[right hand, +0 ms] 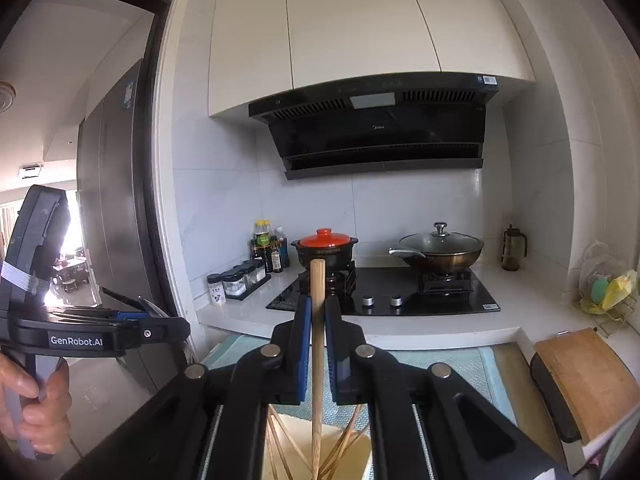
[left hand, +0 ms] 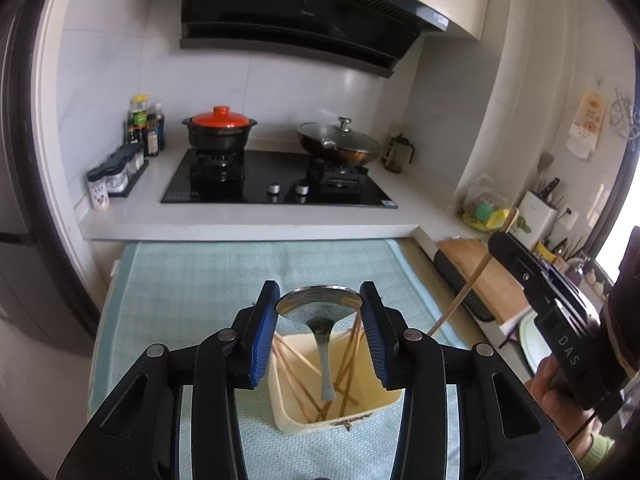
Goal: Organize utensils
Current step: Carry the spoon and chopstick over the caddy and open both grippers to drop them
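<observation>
My left gripper (left hand: 320, 292) grips a metal spoon (left hand: 324, 344) by its bowl between the blue pads, and the handle hangs down. Below it stands a cream square container (left hand: 292, 412) with several wooden chopsticks (left hand: 296, 384) leaning inside. At the right edge, my right gripper (left hand: 496, 240) holds one long chopstick (left hand: 460, 300) that slants down toward the container. In the right wrist view, the right gripper (right hand: 318, 300) is shut on that chopstick (right hand: 318, 340), upright over the container (right hand: 356, 456). The left gripper (right hand: 160, 316) shows at the left, held by a hand (right hand: 36, 412).
The container sits on a pale teal mat (left hand: 200, 280) in front of a white counter. A black hob (left hand: 280, 180) carries an orange-lidded clay pot (left hand: 220, 128) and a glass-lidded wok (left hand: 340, 140). Spice jars (left hand: 116, 176) stand left; a wooden cutting board (left hand: 492, 276) lies right.
</observation>
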`<state>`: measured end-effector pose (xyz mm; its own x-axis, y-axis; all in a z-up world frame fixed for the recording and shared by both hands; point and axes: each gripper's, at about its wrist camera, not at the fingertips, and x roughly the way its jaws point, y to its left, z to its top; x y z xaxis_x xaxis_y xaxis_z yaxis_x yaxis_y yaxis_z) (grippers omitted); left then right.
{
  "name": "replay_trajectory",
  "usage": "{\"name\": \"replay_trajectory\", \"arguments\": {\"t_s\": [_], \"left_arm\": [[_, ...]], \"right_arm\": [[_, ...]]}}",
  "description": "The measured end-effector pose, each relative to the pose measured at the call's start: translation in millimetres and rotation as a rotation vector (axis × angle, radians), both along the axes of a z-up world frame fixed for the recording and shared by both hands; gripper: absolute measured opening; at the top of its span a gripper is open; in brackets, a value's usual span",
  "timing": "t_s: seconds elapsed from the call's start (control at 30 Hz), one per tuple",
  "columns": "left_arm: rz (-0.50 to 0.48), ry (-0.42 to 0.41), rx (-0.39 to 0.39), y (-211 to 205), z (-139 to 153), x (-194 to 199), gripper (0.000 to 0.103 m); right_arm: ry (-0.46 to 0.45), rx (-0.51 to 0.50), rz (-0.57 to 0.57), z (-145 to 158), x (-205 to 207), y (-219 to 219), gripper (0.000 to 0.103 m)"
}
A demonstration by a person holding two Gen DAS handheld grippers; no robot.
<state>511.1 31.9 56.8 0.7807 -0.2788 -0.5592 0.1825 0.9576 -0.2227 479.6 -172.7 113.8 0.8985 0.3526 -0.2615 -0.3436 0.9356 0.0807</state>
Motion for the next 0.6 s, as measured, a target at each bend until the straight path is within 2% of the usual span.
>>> {"name": "replay_trajectory", "arguments": {"t_s": [0.1,0.33,0.47,0.6], "left_arm": [[0.007,0.057,0.0,-4.0,-28.3,20.0,0.041],[0.012,0.194,0.027,-16.8,-89.3,48.4,0.041],[0.012,0.231,0.033,-21.3,-107.1,55.9,0.042],[0.029,0.249,0.041,-20.9,-113.2,59.7,0.043]], "right_arm": [[0.074,-0.006,0.029,-29.7,25.7,6.3,0.007],[0.338,0.004,0.084,-105.8,68.7,16.4,0.007],[0.444,0.008,0.1,-133.8,81.2,19.7,0.007],[0.506,0.045,0.086,-145.7,92.5,18.4,0.011]]}}
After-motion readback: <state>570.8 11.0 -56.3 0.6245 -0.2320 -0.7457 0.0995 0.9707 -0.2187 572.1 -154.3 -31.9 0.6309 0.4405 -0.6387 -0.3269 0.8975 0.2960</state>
